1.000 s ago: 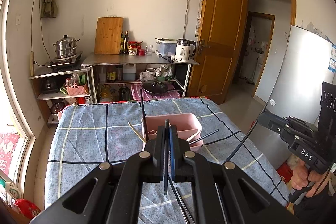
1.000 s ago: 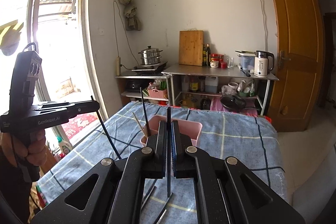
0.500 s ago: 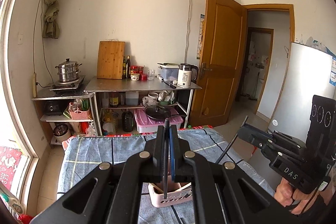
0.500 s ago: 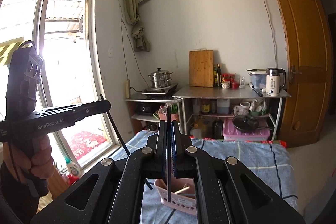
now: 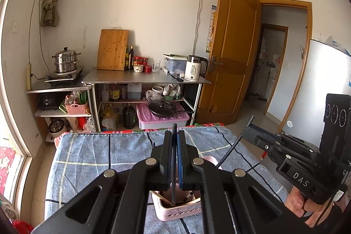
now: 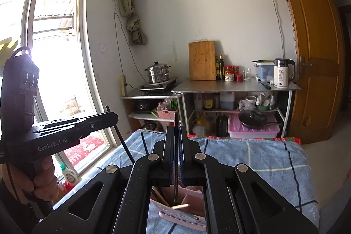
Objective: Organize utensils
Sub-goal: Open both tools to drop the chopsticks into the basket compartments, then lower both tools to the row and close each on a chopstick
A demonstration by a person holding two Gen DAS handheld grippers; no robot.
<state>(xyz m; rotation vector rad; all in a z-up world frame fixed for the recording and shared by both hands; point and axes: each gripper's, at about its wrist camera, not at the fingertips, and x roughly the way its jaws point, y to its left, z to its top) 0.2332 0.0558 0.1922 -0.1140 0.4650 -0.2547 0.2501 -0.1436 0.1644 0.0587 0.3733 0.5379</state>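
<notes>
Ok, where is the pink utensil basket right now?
The pink utensil basket sits on the blue checked tablecloth, low and central in both wrist views, directly beneath each hand-held gripper's fingers; wooden chopsticks lie inside it.

Both wrist views face the kitchen shelf (image 5: 144, 80), sharing the pink holder (image 6: 186, 212).

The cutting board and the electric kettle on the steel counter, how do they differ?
The cutting board is flat, bamboo-brown and leans upright against the wall at the counter's left end; the electric kettle is a white and steel cylinder with a black handle, standing free near the right end. The cutting board is the taller of the two. Both rest on the same steel counter.
</notes>
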